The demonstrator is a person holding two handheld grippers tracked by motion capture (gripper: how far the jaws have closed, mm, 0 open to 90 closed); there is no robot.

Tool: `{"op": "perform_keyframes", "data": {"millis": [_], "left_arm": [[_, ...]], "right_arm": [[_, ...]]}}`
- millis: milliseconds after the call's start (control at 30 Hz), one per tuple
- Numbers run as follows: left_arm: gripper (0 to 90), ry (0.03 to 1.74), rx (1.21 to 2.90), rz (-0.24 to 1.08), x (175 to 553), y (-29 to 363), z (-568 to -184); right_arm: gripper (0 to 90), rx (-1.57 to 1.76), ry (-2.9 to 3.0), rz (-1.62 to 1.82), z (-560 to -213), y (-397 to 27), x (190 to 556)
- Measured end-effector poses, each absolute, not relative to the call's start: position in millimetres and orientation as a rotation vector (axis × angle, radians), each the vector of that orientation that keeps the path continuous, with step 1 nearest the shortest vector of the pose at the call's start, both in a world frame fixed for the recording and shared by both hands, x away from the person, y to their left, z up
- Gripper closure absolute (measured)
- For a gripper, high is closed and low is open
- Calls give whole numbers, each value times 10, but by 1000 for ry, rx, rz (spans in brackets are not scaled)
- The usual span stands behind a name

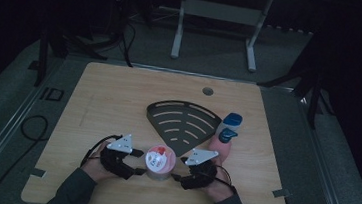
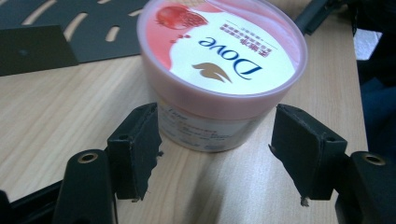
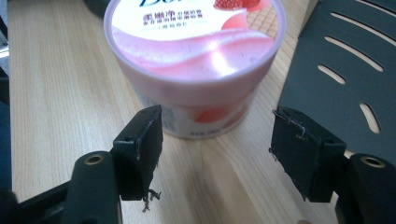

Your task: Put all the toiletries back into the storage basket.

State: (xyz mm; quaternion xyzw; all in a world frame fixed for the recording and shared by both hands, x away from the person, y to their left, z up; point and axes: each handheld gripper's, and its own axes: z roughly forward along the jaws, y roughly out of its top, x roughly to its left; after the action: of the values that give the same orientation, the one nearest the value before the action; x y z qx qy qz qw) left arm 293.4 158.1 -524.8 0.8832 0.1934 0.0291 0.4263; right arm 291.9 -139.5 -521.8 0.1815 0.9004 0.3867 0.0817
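Note:
A pink Dove tub [image 1: 158, 162] with a printed lid stands upright on the wooden table [image 1: 108, 105], near its front edge. My left gripper [image 1: 135, 164] sits just left of the tub and is open; in the left gripper view the tub [image 2: 223, 70] stands just beyond the spread jaws of the gripper [image 2: 217, 156], untouched. My right gripper [image 1: 178, 174] is open on the tub's right side; in the right gripper view the tub [image 3: 194, 60] is just ahead of this gripper [image 3: 215, 156], apart from both pads.
A black fan-shaped slotted rack [image 1: 183, 124] lies flat behind the tub. To its right lie a blue-capped white bottle [image 1: 230, 122] and a pink bottle with a dark blue cap [image 1: 224, 142]. A cable hole [image 1: 207, 91] sits near the far edge.

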Motion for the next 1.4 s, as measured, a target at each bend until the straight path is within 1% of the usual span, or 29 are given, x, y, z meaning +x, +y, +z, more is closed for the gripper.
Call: {"op": "perform_keyframes", "data": {"millis": [167,333,733,833,1033,1400], "left_arm": [[282,475,2217,77,2933,1504,-5278],[261,459,2237,95,2933,1446,-5296],[242,439,2286,163,2909,1380,-5316],[224,437,2298,169,2913,1364,-5324],[217,434,2292,190,2896,1357,-5287],[207,445,2297,193,2891,1346,-5281]], "right_arm": [[330,485,2727,1154,-5217,-1317,2940],[329,434,2740,1143,-5233,-1278,2951],[251,394,2769,1168,-5275,-1252,3029],[228,387,2778,1145,-5303,-1224,3037],[210,373,2764,1171,-5285,-1224,3044],[209,373,2775,1153,-5250,-1201,3053]]}}
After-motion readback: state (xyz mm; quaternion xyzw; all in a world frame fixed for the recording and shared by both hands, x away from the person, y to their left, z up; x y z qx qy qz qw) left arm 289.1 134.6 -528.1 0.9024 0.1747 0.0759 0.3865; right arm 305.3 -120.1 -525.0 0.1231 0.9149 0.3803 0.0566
